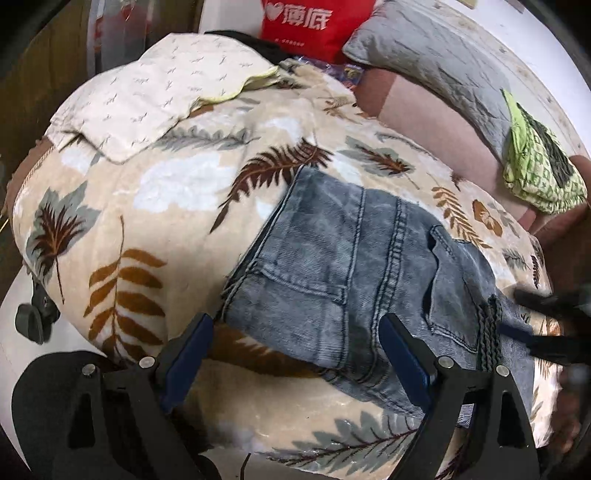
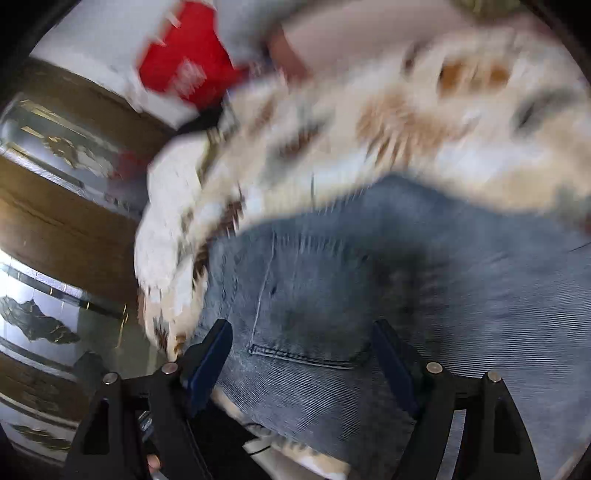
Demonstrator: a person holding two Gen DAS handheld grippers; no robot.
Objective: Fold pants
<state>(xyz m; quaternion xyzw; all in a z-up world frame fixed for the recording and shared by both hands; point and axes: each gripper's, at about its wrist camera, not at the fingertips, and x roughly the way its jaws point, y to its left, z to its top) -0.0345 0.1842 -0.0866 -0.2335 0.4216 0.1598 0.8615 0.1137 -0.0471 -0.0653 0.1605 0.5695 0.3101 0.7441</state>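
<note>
On leaf-print blanket [image 1: 177, 192], folded faded-blue jeans [image 1: 332, 266], back pocket up

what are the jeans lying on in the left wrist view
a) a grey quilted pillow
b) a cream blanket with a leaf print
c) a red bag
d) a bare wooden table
b: the folded blue jeans rest on the cream leaf-print blanket; the grey quilted pillow and red bag sit further back, apart from them.

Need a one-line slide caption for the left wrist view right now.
Open left gripper hovers over folded blue jeans on a leaf-print blanket.
</note>
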